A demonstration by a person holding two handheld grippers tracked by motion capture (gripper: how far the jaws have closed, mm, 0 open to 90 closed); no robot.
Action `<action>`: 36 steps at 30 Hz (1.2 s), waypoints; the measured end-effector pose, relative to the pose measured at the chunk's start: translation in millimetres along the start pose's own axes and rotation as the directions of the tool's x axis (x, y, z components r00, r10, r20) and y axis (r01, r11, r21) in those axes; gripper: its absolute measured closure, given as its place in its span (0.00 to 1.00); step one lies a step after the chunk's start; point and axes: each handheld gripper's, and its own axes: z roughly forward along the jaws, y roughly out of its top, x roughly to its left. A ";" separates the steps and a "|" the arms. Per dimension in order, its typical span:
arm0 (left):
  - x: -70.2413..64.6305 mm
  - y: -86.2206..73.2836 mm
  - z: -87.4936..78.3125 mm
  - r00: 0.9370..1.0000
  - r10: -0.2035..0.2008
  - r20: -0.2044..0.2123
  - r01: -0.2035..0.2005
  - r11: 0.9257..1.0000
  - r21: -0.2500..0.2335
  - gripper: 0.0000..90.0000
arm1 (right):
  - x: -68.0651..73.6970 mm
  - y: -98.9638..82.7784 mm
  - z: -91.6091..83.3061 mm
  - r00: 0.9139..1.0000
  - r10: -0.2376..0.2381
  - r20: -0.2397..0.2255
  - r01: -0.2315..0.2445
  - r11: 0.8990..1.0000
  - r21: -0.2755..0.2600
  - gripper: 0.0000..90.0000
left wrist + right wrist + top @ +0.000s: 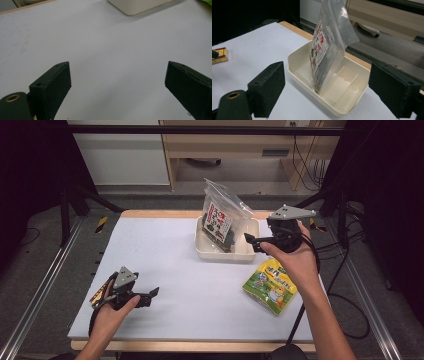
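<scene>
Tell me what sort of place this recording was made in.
Likely a lab data-collection station: a white-covered table inside a dark metal frame, cables trailing on grey carpet, handheld left gripper and right gripper with cameras.

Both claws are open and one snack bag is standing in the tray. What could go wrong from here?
1. The clear snack bag stands tall on edge in the cream tray, leaning toward one side; a nudge from the open right claw beside it might tip it out.
2. The tray looks light, so pushing the bag could slide it along the white mat.
3. The green-yellow pouch lies flat by the right forearm and might get swept off.
</scene>
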 end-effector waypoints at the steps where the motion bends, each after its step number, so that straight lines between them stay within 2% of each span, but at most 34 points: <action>1: -0.3 0.0 0.5 1.000 0.000 0.002 0.000 1.000 0.003 0.07 | 1.5 -3.0 -0.6 1.000 0.000 0.002 0.000 1.000 -0.007 0.17; 7: -2.7 0.0 1.4 1.000 0.005 0.000 -0.005 1.000 0.006 0.07 | 9.5 -19.7 -1.3 0.999 -0.014 0.031 0.014 1.000 -0.001 0.19; 8: -2.8 -0.2 1.6 1.000 0.004 0.000 -0.004 1.000 0.006 0.07 | 10.2 -24.7 -1.1 1.000 0.007 0.028 -0.007 1.000 -0.007 0.20; 13: -1.9 -0.3 1.3 1.000 0.003 -0.004 -0.003 1.000 0.009 0.07 | 10.0 -36.9 0.4 0.998 0.030 0.048 -0.030 1.000 -0.006 0.24; 15: -0.6 -0.6 1.3 1.000 0.003 -0.009 -0.003 1.000 0.011 0.07 | 6.6 -49.7 3.5 0.995 0.069 0.073 -0.068 0.998 -0.009 0.26; 17: -0.1 -0.5 0.7 1.000 0.000 -0.012 0.000 1.000 0.009 0.07 | 4.1 -55.2 5.0 0.993 0.080 0.083 -0.080 0.997 -0.006 0.26; 21: -0.7 -0.7 1.5 1.000 0.000 -0.012 0.000 1.000 0.008 0.07 | -6.9 -72.0 7.2 0.984 0.113 0.135 -0.114 0.993 0.004 0.30; 23: -0.6 -0.6 2.4 1.000 -0.001 -0.007 0.001 1.000 0.011 0.07 | -19.7 -83.1 7.6 0.978 0.129 0.163 -0.137 0.990 0.041 0.32; 24: -0.6 -0.6 2.4 1.000 -0.001 -0.007 0.001 1.000 0.011 0.07 | -19.7 -83.1 7.6 0.978 0.129 0.163 -0.137 0.990 0.041 0.32; 25: -0.3 -0.3 2.3 1.000 0.003 -0.010 -0.003 1.000 0.010 0.07 | -24.1 -87.6 5.8 0.973 0.134 0.189 -0.144 0.989 0.042 0.34; 26: -0.3 0.1 2.2 1.000 0.004 -0.010 -0.004 1.000 0.008 0.07 | -33.5 -98.4 1.7 0.962 0.155 0.224 -0.167 0.985 0.034 0.35; 27: -0.6 0.5 1.9 1.000 0.003 -0.009 -0.003 1.000 0.007 0.07 | -33.5 -98.4 1.7 0.962 0.155 0.224 -0.167 0.985 0.034 0.35; 28: -0.8 0.9 1.6 1.000 0.007 -0.010 -0.007 1.000 0.007 0.07 | -43.8 -110.2 -3.1 0.947 0.180 0.265 -0.197 0.980 0.038 0.37; 30: -1.9 1.2 2.6 1.000 0.010 -0.005 -0.010 1.000 0.006 0.07 | -54.5 -123.0 -6.8 0.930 0.201 0.307 -0.225 0.974 0.042 0.37; 31: -2.5 1.4 3.2 1.000 0.014 -0.002 -0.014 1.000 0.010 0.07 | -54.5 -123.0 -6.8 0.930 0.201 0.307 -0.225 0.974 0.042 0.37; 32: -4.6 1.6 4.9 1.000 0.018 0.003 -0.018 1.000 0.014 0.07 | -64.6 -135.9 -7.6 0.916 0.230 0.327 -0.257 0.965 0.042 0.37; 33: -4.6 1.6 4.9 1.000 0.018 0.003 -0.018 1.000 0.014 0.07 | -64.6 -135.9 -7.6 0.916 0.230 0.327 -0.257 0.965 0.042 0.37; 34: -5.5 1.8 5.7 1.000 0.022 0.005 -0.022 1.000 0.016 0.07 | -68.5 -141.6 -6.8 0.910 0.233 0.343 -0.266 0.963 0.052 0.37; 35: -6.4 1.9 6.3 1.000 0.028 0.005 -0.028 0.999 0.019 0.07 | -75.2 -152.6 -3.6 0.899 0.232 0.372 -0.279 0.957 0.079 0.38; 36: -7.4 2.1 6.8 1.000 0.030 0.007 -0.030 0.999 0.020 0.07 | -75.2 -152.6 -3.6 0.899 0.232 0.372 -0.279 0.957 0.079 0.38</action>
